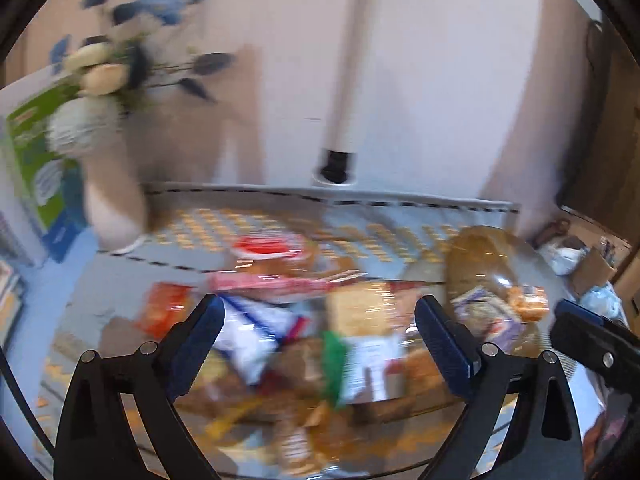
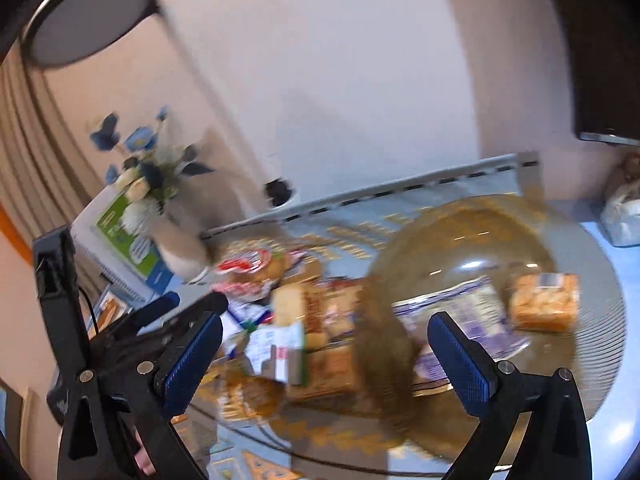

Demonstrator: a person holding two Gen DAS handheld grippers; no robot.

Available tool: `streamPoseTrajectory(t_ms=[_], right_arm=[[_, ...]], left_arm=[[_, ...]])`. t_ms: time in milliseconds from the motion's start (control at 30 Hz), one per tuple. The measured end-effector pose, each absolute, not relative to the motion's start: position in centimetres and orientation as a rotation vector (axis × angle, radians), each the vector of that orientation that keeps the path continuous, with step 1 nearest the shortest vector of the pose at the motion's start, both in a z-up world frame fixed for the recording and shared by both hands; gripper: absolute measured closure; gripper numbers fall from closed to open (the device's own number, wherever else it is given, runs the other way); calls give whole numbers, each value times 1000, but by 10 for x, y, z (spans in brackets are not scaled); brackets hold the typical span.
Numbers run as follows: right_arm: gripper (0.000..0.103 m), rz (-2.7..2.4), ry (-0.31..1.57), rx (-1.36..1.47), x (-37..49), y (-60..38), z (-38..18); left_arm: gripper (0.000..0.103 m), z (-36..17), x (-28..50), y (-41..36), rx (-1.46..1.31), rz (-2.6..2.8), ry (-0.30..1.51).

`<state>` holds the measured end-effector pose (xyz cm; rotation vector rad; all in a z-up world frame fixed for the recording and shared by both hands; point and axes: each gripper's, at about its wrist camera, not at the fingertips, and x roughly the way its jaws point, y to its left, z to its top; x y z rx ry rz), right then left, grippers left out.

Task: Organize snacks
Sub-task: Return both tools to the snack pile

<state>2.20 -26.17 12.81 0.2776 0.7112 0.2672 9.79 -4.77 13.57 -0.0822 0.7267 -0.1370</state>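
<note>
A blurred heap of wrapped snack packets (image 1: 304, 320) lies mid-table beside an amber ribbed glass bowl (image 2: 472, 248) holding two packets on the right, while the left gripper (image 1: 320, 344) and right gripper (image 2: 326, 356) hover near, fingers spread and empty, seemingly between picks; next, choose and pinch one packet.

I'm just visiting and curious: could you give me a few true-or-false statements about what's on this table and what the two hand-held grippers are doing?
1. The left hand-held gripper is clamped on a packet. False: its jaws are wide apart and hold nothing.
2. A vase of flowers stands at the table's far left. True.
3. The amber glass bowl is empty. False: snack packets lie in it, one of them orange.
4. The right hand-held gripper holds nothing. True.
5. A pile of snacks lies on the table. True.
</note>
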Motion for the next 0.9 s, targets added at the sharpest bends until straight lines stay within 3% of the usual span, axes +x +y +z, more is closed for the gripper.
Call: streamPoseTrajectory(t_ms=[367, 867, 900], right_arm=[[0, 389, 814, 228, 19, -167, 71], [0, 388, 945, 164, 31, -124, -10], [0, 370, 940, 142, 33, -122, -11]], left_arm=[[7, 87, 97, 41, -150, -8, 810], [7, 18, 108, 41, -147, -64, 943], [1, 15, 108, 41, -154, -73, 940]])
